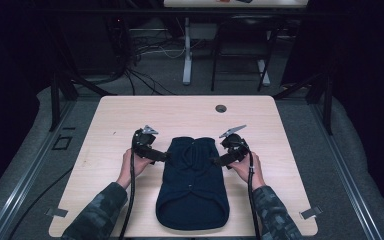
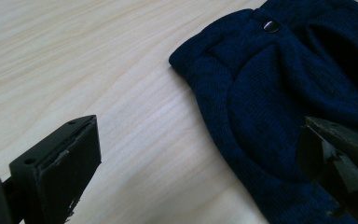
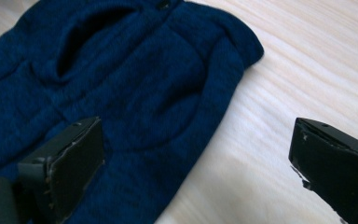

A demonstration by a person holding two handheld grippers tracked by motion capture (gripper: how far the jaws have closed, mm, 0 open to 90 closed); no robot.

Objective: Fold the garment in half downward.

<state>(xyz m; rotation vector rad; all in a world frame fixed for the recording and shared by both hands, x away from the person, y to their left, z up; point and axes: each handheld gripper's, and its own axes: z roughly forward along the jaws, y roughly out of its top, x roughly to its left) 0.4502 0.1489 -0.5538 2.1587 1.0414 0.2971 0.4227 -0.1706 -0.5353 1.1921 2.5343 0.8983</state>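
A dark navy knitted garment (image 1: 193,182) lies flat in the middle of the light wooden table (image 1: 110,115), its collar end toward the far side. My left gripper (image 1: 164,157) is at the garment's left edge, open, with one jaw over the bare wood and the other over the knit (image 2: 279,107). My right gripper (image 1: 217,161) is at the garment's right edge, also open, straddling the fabric edge (image 3: 121,84). A small dark button (image 2: 271,26) sits near the collar. Nothing is held between either pair of jaws.
A round cable hole (image 1: 221,108) is in the table's far side. Cables trail from both grippers toward the near edge. Beyond the table stand desk legs (image 1: 187,60) and tangled wires on the floor. Dark frame bars flank the table.
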